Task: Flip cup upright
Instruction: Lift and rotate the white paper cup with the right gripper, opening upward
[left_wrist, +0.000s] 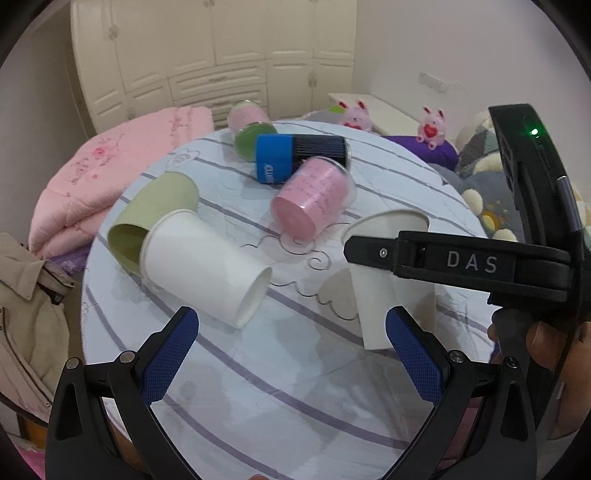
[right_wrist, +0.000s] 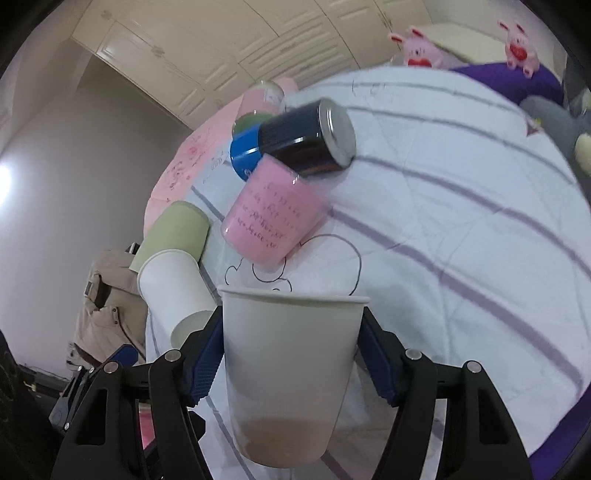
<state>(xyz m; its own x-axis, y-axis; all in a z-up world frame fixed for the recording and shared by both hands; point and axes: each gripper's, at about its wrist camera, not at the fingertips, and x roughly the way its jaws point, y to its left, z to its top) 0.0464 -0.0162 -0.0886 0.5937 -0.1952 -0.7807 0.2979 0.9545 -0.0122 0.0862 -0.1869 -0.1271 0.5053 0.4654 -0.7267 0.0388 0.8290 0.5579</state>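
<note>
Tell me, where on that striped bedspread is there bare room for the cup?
Bare quilt lies between the open left gripper and the fallen white cup, and right of the pink cup. The cluster around the blue can is crowded.

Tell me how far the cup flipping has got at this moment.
Done: no cup stands free yet. In hand: the right gripper clamps a white paper cup mouth-up, its base near the striped quilt. Left: releasing it, then the lying cups: white cup, green cup, pink cup, blue-black cup, and pink-and-green cup. The left gripper is open, holding nothing.
</note>
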